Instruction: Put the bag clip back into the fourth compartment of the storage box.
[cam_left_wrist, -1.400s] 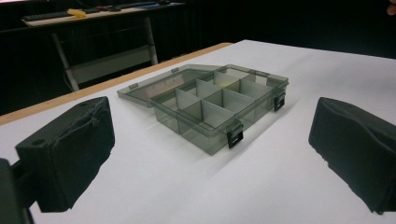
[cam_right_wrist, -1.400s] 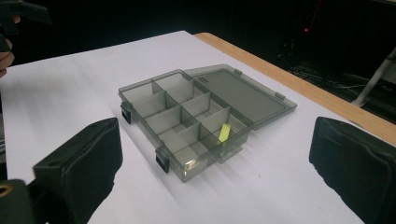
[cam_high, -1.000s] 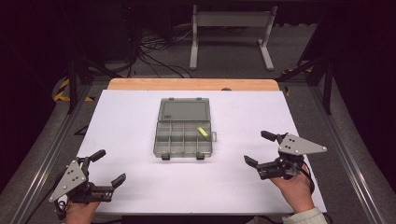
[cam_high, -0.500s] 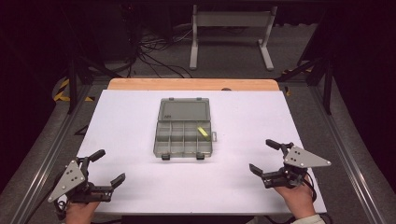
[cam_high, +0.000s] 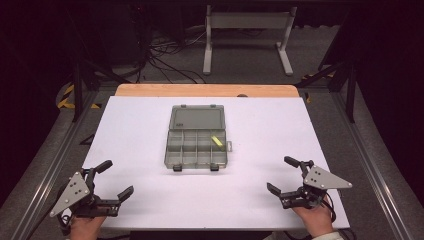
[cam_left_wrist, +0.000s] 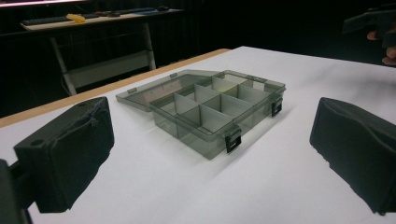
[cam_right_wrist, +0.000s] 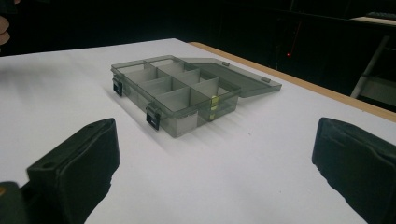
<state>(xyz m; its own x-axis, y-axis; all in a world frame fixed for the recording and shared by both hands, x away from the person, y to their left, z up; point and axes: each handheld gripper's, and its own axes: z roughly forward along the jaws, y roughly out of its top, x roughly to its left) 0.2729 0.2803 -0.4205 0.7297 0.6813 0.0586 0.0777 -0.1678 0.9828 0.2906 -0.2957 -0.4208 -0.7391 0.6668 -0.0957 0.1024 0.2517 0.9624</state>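
Smoke-grey translucent plastic compartment box (cam_high: 198, 142): set near the middle of the white table top (cam_high: 140, 130), lid (cam_high: 196, 117) folded back flat on the far side, two black latches (cam_high: 177, 168) on the near wall hanging undone. Dividers are seen to split the tray into small cells. Small yellow-green piece (cam_high: 217, 141): lodged in a cell on the right side of the tray, its shape too small to be made out.

Left gripper (cam_high: 116, 181): held by the hand at the near left corner of the table, jaws spread wide, nothing between them, well apart from the box. Right gripper (cam_high: 284, 175): held at the near right edge, likewise spread and empty, well apart from the box.

Step in hand: judged to be a rest or start posture, no contact made. Next move: a reach forward to the box is called for, either to the small piece in its cell or to the lid for closing; which is intended cannot be told.
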